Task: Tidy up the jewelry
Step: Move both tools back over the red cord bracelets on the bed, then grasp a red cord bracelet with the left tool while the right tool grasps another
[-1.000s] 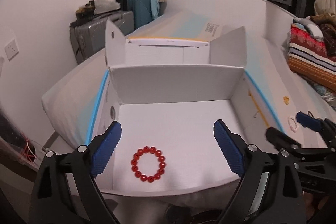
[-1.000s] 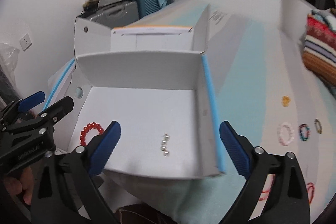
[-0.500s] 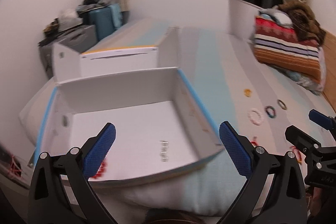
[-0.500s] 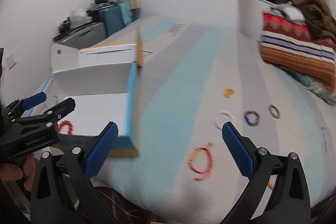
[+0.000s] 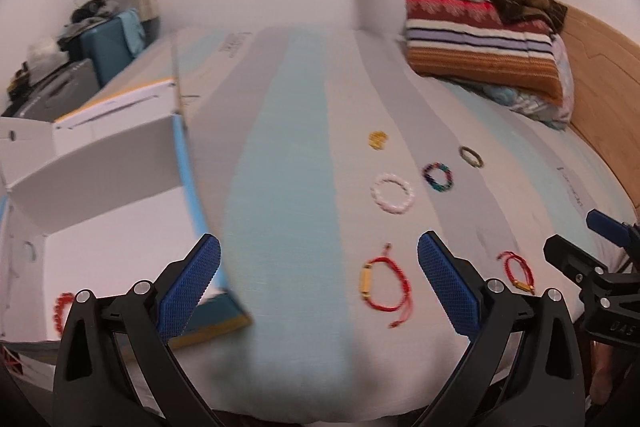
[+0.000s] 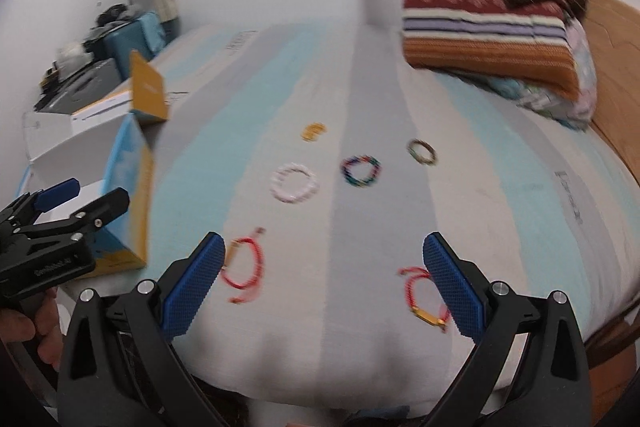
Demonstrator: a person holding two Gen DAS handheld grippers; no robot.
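Overhead, both tools hung above the striped bed [image 5: 288, 155]. The left hand-held gripper [image 5: 319, 281] stood wide open and empty, and so did the right hand-held gripper [image 6: 320, 283]. Loose on the sheet lay a white bead bracelet [image 5: 392, 193], a multicoloured bead bracelet [image 5: 438, 177], an olive bead bracelet [image 5: 471, 156] and a small gold piece [image 5: 377, 140]. Nearer the grippers lay two red cord bracelets [image 5: 385, 283] [image 6: 424, 295]. At the left sat the open white box [image 5: 100, 239], with a red bead bracelet [image 5: 62, 307] inside it.
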